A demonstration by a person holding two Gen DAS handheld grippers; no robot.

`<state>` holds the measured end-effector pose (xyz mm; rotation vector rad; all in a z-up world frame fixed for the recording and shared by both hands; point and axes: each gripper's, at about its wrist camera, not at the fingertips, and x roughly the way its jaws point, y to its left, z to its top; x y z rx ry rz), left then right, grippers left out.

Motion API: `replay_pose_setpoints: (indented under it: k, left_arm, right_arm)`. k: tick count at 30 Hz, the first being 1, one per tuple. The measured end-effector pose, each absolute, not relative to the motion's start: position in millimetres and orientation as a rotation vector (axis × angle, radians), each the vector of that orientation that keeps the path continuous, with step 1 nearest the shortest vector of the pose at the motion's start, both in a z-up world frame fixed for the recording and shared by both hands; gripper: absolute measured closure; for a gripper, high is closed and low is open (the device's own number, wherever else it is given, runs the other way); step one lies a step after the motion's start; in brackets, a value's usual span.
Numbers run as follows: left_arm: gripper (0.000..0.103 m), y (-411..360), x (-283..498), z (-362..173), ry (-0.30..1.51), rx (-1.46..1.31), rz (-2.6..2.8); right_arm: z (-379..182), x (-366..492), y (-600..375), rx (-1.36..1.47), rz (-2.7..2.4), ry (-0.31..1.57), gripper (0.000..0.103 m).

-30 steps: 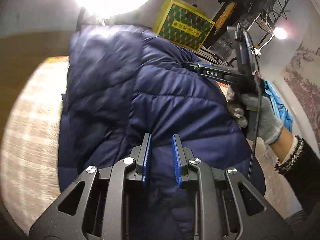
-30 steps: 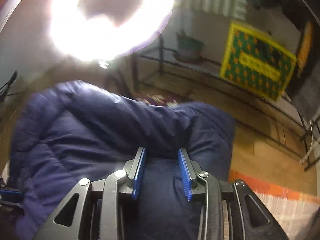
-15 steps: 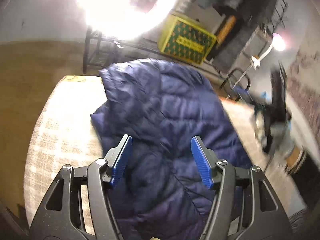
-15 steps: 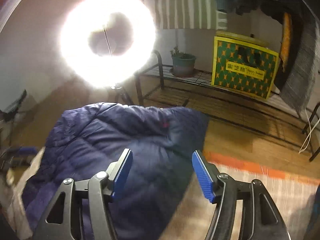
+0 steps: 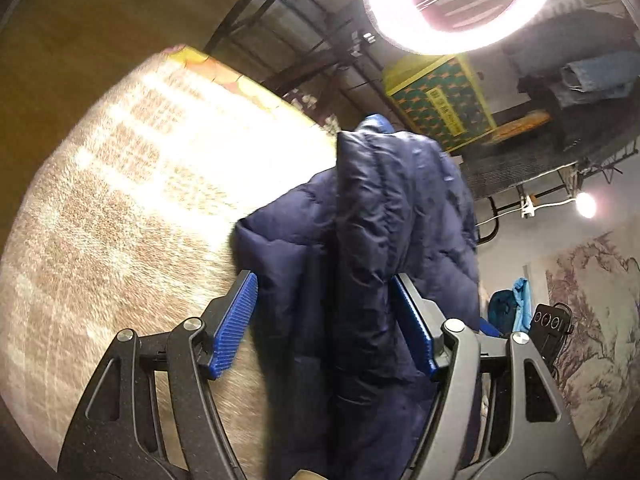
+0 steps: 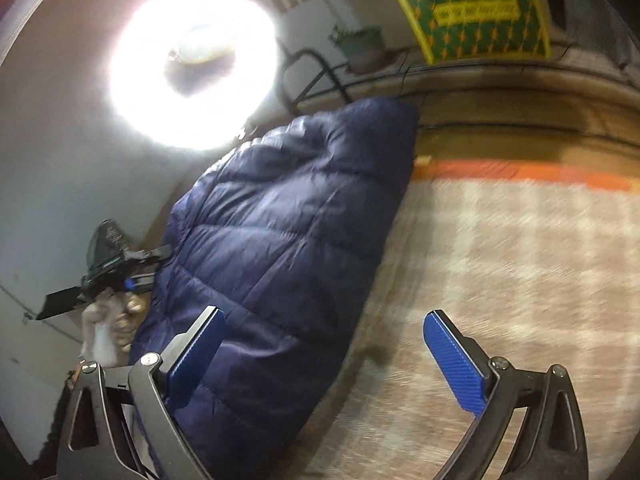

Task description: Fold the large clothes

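Left gripper [image 5: 324, 324] – jaws spread and opening, blue ribbed pads [image 5: 234, 322] standing apart. A thick fold of the navy quilted jacket [image 5: 384, 240] fills the gap between them; the right-hand pad looks to be against the fabric, but the left pad stands clear of it, so nothing is clamped.

Right gripper [image 6: 328, 354] – jaws wide and opening. Its left pad lies over the jacket's edge [image 6: 280, 240], its right pad hangs above the bare bedcover [image 6: 520, 260]; no grip on anything.

Jacket: a puffy, bundled heap on the beige checked cover [image 5: 120, 220], folded over on itself into a long mound. In the left wrist view it runs up the middle of the frame, towards the far edge of the cover. In the right wrist view it lies to the left, its narrow end near the orange border strip [image 6: 520, 170].

The other gripper's black body [image 6: 108, 268] shows at the far left of the right wrist view, just beside the jacket, held by a gloved hand [image 6: 108, 328].

Background: a ring light [image 5: 460, 0] blazing above, a yellow-and-green patterned box [image 5: 436, 104] on a dark metal rack [image 5: 304, 40], a potted plant [image 6: 360, 46], clothes hanging [image 5: 592, 76] at upper right, a small lamp [image 5: 585, 205]. Both views carry motion blur, worst on the cover.
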<state>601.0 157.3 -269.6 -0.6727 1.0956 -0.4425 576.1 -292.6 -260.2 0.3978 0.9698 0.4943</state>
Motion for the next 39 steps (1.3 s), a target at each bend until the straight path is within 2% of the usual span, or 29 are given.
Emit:
replay_pose_setpoints:
  k: [9,10,13,16,17,18,19,20,21,23,26,29,39]
  left_arm:
    - [0.027,164.4,610.6,-282.3,1.065,-0.745,-0.48]
    - [0.027,161.5,611.9,-282.7,1.057,-0.747,-0.486]
    - [0.027,161.0,614.5,-285.5,1.038,-0.773,-0.52]
    - [0.028,159.5,615.6,-287.0,1.03,-0.78,-0.521]
    - [0.036,153.6,618.2,-285.3,1.032,-0.766,-0.526]
    - [0.05,145.9,621.1,-286.7,1.055,-0.755,-0.538]
    - [0.055,140.2,622.5,-287.5,1.062,-0.751,-0.536]
    - [0.058,136.1,622.6,-286.6,1.058,-0.741,-0.531]
    - [0.065,133.2,621.3,-283.7,1.045,-0.73,-0.529]
    - [0.073,131.7,616.3,-276.0,1.021,-0.738,-0.52]
    - [0.082,127.1,607.4,-260.0,1.004,-0.706,-0.507]
    - [0.087,113.2,589.2,-230.0,0.957,-0.651,-0.487]
    - [0.09,60.4,507.8,-165.7,0.907,-0.535,-0.5]
  right_arm:
    - [-285.0,582.2,-296.5,0.612,0.62,0.966,0.0]
    - [-285.1,583.0,-296.4,0.621,0.621,0.958,0.001]
    - [-287.5,587.6,-292.7,0.658,0.659,0.954,0.013]
    - [-286.2,593.0,-278.8,0.635,0.665,0.923,0.013]
    - [-285.7,594.7,-273.5,0.625,0.668,0.917,0.013]
    - [-285.4,596.5,-267.0,0.61,0.669,0.915,0.014]
    - [-285.3,597.9,-263.6,0.604,0.665,0.918,0.018]
    - [-285.7,599.9,-260.6,0.605,0.657,0.925,0.027]
    - [-287.1,601.0,-261.5,0.612,0.636,0.932,0.034]
    - [-286.4,602.1,-270.9,0.648,0.624,0.94,0.059]
    - [-277.9,598.6,-278.0,0.657,0.609,0.943,0.078]
    - [-249.9,585.5,-270.2,0.539,0.585,0.925,0.085]
    - [-174.3,510.6,-288.5,0.376,0.56,0.859,0.088]
